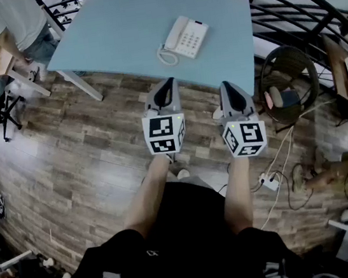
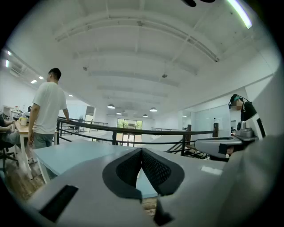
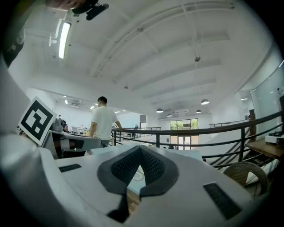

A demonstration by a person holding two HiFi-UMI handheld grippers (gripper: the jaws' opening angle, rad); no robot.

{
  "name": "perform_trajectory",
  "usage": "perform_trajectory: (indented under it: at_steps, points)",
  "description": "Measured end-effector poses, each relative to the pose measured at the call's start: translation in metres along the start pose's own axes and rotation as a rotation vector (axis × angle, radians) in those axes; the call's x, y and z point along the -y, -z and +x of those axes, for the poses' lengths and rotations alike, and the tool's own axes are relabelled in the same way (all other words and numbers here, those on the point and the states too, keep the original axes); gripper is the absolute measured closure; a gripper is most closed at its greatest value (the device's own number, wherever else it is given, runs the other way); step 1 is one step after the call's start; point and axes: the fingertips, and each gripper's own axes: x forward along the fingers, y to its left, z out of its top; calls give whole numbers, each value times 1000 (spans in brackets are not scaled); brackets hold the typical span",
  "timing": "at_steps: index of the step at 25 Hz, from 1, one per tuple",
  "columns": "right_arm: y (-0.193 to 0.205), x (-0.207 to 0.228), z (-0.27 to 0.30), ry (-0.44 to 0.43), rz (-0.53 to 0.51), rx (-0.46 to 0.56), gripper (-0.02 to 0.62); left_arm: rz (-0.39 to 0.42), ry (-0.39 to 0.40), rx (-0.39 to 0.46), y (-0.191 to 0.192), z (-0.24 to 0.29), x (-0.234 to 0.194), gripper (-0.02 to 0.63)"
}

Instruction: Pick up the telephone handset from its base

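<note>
A white telephone [image 1: 185, 37] lies on the light blue table [image 1: 120, 27], its handset [image 1: 175, 34] resting on the base's left side with a coiled cord [image 1: 166, 56] at its near end. Both grippers hang level over the wooden floor, short of the table's near edge. My left gripper [image 1: 166, 89] is shut, tips touching, nothing between them [image 2: 141, 151]. My right gripper [image 1: 230, 90] is shut too and holds nothing [image 3: 140, 150]. Through the gap under its tips I glimpse the coiled cord [image 3: 138, 176].
A person in a white shirt [image 1: 13, 23] stands at the table's far left corner. A black railing [image 1: 296, 2] runs behind and right of the table. A wicker chair [image 1: 289, 83] sits to the right, with cables and a power strip [image 1: 270, 182] on the floor.
</note>
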Motion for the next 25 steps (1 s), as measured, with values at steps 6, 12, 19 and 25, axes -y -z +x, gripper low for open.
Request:
perform_trajectory:
  at_steps: [6, 12, 19, 25]
  points:
    - [-1, -4, 0, -14, -8, 7, 601, 1, -1, 2, -1, -2, 2, 607]
    - [-6, -6, 1, -37, -18, 24, 601, -3, -10, 15, -4, -3, 3, 607]
    - [-7, -6, 9, -30, 19, 37, 601, -8, -23, 31, -8, -4, -7, 607]
    - [-4, -4, 34, -35, 30, 45, 601, -12, -35, 35, -6, 8, -27, 607]
